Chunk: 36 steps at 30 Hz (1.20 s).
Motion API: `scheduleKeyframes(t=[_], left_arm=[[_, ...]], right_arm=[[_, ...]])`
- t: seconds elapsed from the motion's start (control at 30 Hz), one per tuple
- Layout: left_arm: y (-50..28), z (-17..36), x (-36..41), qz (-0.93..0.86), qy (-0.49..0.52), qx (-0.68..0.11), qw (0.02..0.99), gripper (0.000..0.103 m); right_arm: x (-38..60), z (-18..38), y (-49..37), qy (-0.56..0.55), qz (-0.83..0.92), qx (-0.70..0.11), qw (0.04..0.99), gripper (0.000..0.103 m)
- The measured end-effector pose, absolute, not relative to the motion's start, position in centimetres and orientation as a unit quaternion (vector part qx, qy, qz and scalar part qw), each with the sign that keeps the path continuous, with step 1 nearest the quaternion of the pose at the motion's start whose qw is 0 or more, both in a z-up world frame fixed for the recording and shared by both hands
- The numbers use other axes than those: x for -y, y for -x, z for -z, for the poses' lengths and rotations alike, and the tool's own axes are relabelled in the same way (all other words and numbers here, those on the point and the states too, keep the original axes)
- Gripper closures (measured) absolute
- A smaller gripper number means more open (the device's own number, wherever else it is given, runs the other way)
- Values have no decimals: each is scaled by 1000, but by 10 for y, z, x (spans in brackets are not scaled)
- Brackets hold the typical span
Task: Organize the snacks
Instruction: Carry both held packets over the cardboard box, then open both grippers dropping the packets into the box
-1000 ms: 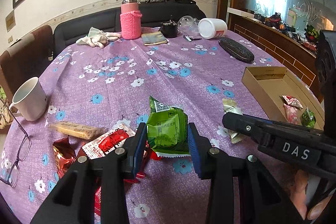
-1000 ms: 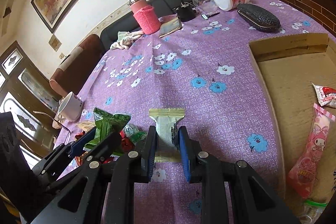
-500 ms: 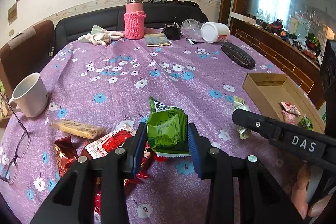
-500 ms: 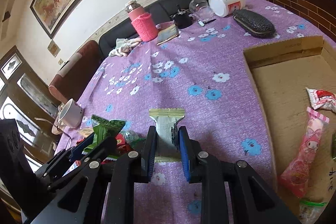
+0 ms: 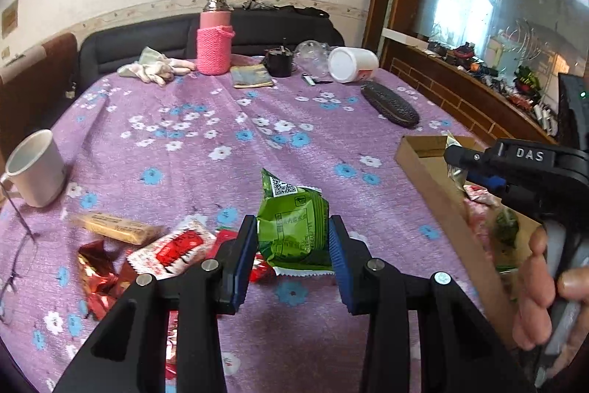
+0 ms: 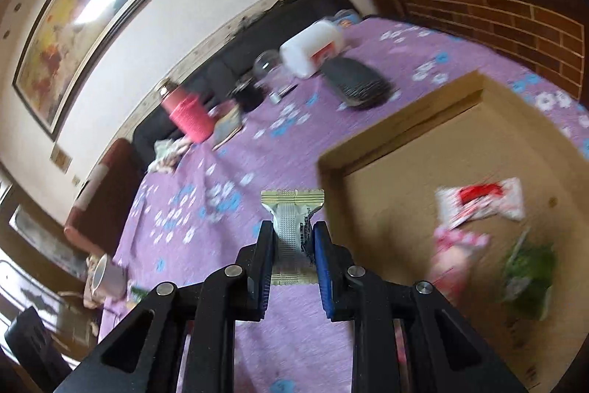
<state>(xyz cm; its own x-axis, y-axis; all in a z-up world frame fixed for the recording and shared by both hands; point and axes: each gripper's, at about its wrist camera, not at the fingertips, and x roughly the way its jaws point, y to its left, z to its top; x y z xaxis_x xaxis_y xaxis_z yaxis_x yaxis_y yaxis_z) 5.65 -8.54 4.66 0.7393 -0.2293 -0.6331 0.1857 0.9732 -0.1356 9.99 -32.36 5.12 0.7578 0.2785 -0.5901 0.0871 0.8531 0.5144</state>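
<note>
Left gripper (image 5: 292, 245) clamped on crinkly green foil snack packet (image 5: 292, 227), packet held just above purple flowered tablecloth (image 5: 221, 142). Red-and-white sachet (image 5: 173, 247) and tan wafer bar (image 5: 116, 227) lie beside it on cloth. Right gripper (image 6: 293, 240) pinching pale cream-and-grey wrapped snack (image 6: 292, 227), poised at near corner of shallow brown cardboard box (image 6: 405, 172). Box holds red-white packet (image 6: 482, 203), pink packet (image 6: 456, 260), green packet (image 6: 530, 275). Right view blurred.
</note>
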Motion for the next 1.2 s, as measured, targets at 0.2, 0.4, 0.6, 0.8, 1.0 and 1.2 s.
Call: scheduleKeyframes(t=[0.2, 0.4, 0.6, 0.8, 1.0, 1.2], left_arm=[[-59, -43, 92, 118, 42, -356, 926, 66], [-55, -55, 103, 116, 33, -349, 929, 66], [-58, -62, 135, 141, 25, -357, 923, 66], [-66, -71, 188, 198, 21, -363, 910, 66], [-72, -64, 238, 248, 25, -380, 891, 66], [-61, -50, 276, 298, 4, -387, 873, 66]], right_arm=[[333, -53, -104, -272, -44, -343, 898, 80], [337, -57, -101, -269, -40, -332, 903, 80], [367, -65, -92, -301, 5, -309, 902, 80], [416, -57, -91, -359, 64, -317, 876, 80], [465, -51, -91, -397, 74, -326, 855, 80], [493, -34, -94, -430, 81, -347, 830, 80]])
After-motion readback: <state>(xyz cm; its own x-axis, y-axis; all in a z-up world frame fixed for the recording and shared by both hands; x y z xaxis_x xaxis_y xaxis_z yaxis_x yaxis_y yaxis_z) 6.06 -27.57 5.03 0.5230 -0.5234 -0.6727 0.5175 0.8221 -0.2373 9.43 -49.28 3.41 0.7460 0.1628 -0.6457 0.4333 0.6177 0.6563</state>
